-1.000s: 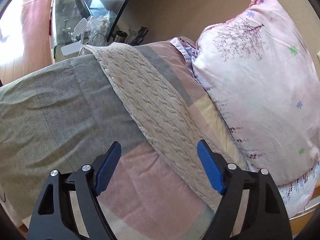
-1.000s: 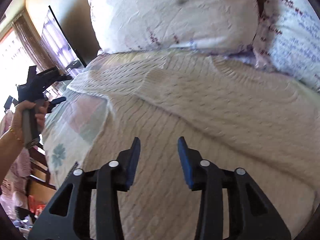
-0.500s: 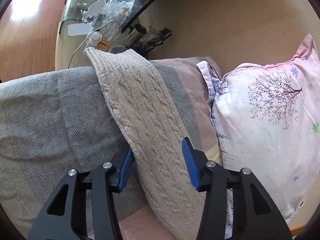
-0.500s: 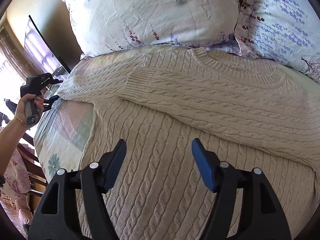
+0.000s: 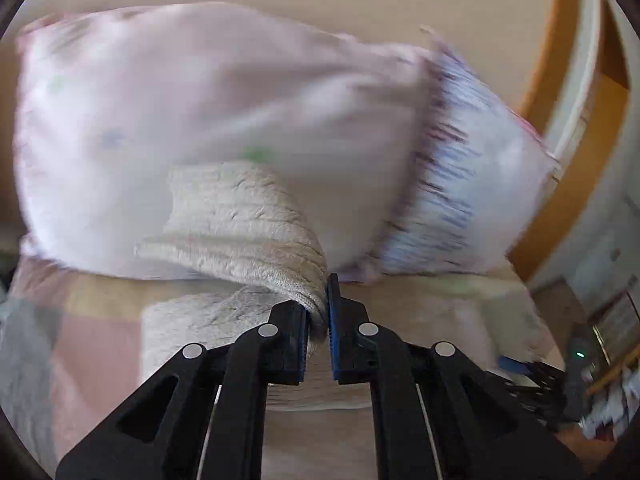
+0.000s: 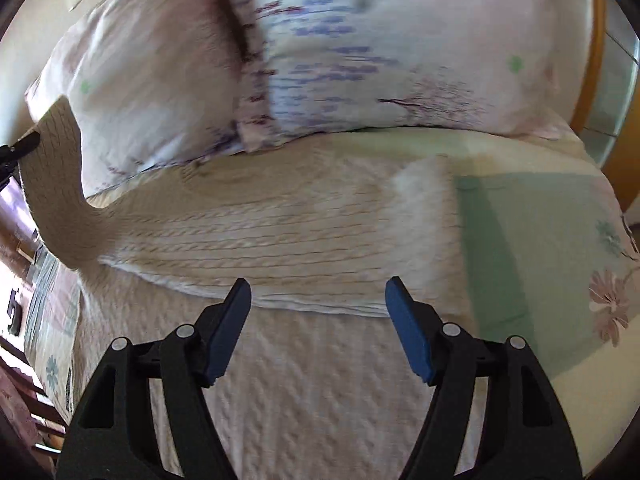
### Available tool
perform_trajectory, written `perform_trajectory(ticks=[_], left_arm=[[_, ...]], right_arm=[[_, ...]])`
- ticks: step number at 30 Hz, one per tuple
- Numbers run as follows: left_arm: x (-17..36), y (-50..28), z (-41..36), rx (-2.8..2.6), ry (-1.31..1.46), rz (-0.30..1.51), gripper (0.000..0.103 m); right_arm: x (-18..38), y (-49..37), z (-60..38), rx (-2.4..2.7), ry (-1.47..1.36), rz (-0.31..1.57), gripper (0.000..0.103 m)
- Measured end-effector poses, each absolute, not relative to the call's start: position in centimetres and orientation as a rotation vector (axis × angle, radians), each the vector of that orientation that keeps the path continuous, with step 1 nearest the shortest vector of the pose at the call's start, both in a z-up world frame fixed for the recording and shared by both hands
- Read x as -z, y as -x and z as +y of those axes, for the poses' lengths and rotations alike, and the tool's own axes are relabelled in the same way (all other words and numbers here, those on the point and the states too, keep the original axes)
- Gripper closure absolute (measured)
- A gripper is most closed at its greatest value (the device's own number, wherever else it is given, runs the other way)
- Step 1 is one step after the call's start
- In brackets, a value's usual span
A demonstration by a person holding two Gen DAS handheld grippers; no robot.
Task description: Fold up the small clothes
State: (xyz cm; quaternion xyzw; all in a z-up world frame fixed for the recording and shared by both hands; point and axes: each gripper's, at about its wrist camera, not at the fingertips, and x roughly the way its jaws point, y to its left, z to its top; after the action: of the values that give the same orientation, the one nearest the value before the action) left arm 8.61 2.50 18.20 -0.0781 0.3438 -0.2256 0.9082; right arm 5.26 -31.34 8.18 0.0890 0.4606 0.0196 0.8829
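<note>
A cream cable-knit sweater (image 6: pixel 280 224) lies spread on the bed, one sleeve folded across its body. My left gripper (image 5: pixel 318 312) is shut on the other sleeve (image 5: pixel 244 224) and holds it lifted in front of the pillows. That raised sleeve also shows in the right wrist view (image 6: pixel 56 184) at the far left, with the left gripper's tip beside it. My right gripper (image 6: pixel 318 312) is open and empty, hovering just above the sweater's body near the folded sleeve's edge.
Two floral pillows (image 6: pixel 360 48) lean against the wall at the head of the bed. A patchwork quilt (image 6: pixel 552 248) covers the bed to the right of the sweater. A wooden bed frame (image 5: pixel 576 128) curves at the right.
My left gripper closed on the sleeve and lifted it up toward the pillows. My right gripper opened wider and shifted right over the sweater.
</note>
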Motion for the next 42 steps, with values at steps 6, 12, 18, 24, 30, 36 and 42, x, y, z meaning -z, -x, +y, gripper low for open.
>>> perform_trajectory(ticks=[6, 12, 18, 24, 30, 36, 42], left_arm=[[-11.8, -6.9, -12.8, 0.64, -0.081, 0.935, 0.059], [-8.3, -2.0, 3.0, 0.299, 0.045, 1.014, 0.033], [-3.4, 4.0, 12.7, 0.129, 0.241, 1.219, 0.039], [-2.2, 8.7, 11.5, 0.236, 0.339, 1.27, 0.059], [-1.0, 9.9, 9.8, 0.314, 0.479, 1.36, 0.096], [-4.9, 1.9, 10.7, 0.444, 0.588, 1.174, 0.097], [-9.1, -13.9, 11.2, 0.332, 0.573, 0.957, 0.074]], right_arm=[[-7.1, -2.6, -39.9, 0.069, -0.338, 1.002, 0.033], [-5.4, 1.8, -43.3, -0.032, -0.528, 1.125, 0.032], [-2.5, 6.4, -42.5, -0.112, -0.709, 1.305, 0.06], [-1.1, 10.2, -39.5, -0.284, -0.827, 1.429, 0.073], [-1.2, 10.8, -37.1, -0.395, -0.874, 1.444, 0.096], [-7.5, 2.6, -38.3, -0.47, -0.922, 1.062, 0.096], [-9.9, -9.1, -39.3, -0.307, -0.948, 0.8, 0.07]])
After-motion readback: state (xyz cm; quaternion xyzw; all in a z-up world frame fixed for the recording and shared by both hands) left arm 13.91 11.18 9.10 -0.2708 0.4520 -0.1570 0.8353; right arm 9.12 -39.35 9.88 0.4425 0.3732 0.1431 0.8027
